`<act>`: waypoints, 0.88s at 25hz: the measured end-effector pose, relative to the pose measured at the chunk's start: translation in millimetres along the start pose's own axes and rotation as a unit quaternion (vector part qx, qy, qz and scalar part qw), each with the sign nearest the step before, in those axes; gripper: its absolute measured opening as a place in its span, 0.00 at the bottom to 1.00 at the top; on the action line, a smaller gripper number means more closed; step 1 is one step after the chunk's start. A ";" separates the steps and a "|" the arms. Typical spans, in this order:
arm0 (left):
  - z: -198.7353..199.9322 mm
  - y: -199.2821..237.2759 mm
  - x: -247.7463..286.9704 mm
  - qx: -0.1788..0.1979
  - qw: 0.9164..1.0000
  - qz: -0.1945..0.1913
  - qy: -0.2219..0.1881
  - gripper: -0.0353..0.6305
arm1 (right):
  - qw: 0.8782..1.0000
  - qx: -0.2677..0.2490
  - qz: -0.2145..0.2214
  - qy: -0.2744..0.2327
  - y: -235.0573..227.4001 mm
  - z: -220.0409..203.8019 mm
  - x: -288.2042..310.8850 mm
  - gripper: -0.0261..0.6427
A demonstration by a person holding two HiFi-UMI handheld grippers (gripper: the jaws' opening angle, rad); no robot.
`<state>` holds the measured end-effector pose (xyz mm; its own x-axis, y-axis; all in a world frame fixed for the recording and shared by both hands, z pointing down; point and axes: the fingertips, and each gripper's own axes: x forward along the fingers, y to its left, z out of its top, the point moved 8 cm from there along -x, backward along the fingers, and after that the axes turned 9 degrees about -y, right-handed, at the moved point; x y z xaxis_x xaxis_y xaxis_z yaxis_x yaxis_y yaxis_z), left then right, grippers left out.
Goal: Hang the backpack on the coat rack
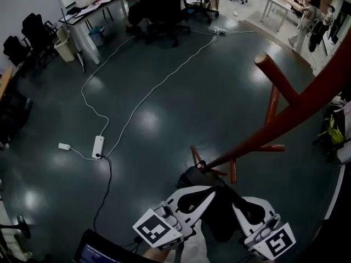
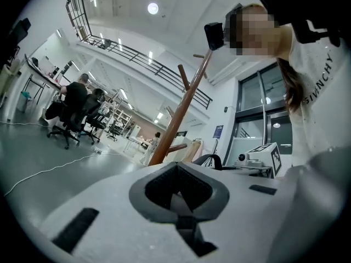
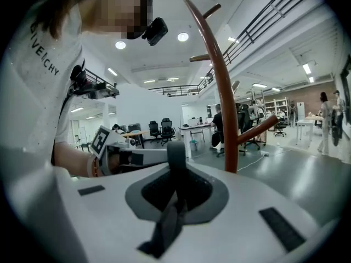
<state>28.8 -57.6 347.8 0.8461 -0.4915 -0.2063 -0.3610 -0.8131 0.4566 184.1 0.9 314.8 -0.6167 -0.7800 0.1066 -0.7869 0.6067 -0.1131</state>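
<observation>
**A:** Where is the backpack [image 1: 222,223] right now?

**B:** It's slung between my two claws, low in the head view. It's a black lump just on my side of the coat rack [image 1: 290,111], and it hangs from no peg.

**A:** What is your left claw [image 1: 207,193] doing?

**B:** Its jaws are pressed together on a dark strap [image 2: 184,201] of the bag, and the webbing runs through the notch between them. Past the jaws a black loop [image 2: 213,159] of the bag arches up. Beyond that is the rack's red-brown pole.

**A:** And the right claw [image 1: 237,206]?

**B:** Much the same. It's clamped tight on a flat band [image 3: 175,169] of the bag's webbing, which climbs straight up out of the jaws. The pole stands upright close behind it, with a lower peg [image 3: 262,126] slanting up to the right.

**A:** How do the two claws sit?

**B:** Side by side, tips angled toward each other, with the bag between them.

**A:** Is the loop touching the rack?

**B:** I can't tell. It looks near the pole from above, nothing more.

**A:** Anything on the floor?

**B:** A white power strip [image 1: 98,147] with its cables, off to the left and well apart from the rack.
</observation>
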 end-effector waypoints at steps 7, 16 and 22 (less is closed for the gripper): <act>-16.6 11.0 21.4 0.022 1.000 0.006 -0.011 0.07 | 1.000 -0.007 0.016 0.010 -34.4 -17.9 14.7 0.08; -26.8 17.6 39.2 0.025 1.000 0.002 -0.011 0.07 | 1.000 -0.007 0.004 0.004 -64.6 -25.6 25.2 0.08; -30.3 20.4 37.1 0.020 1.000 0.008 -0.014 0.07 | 0.999 -0.007 -0.012 0.038 -72.4 -43.5 25.7 0.08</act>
<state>64.7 -82.9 375.7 0.8291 -0.5124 -0.2240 -0.3900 -0.8168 0.4251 224.1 -56.3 368.7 -0.5979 -0.7803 0.1836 -0.8008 0.5913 -0.0951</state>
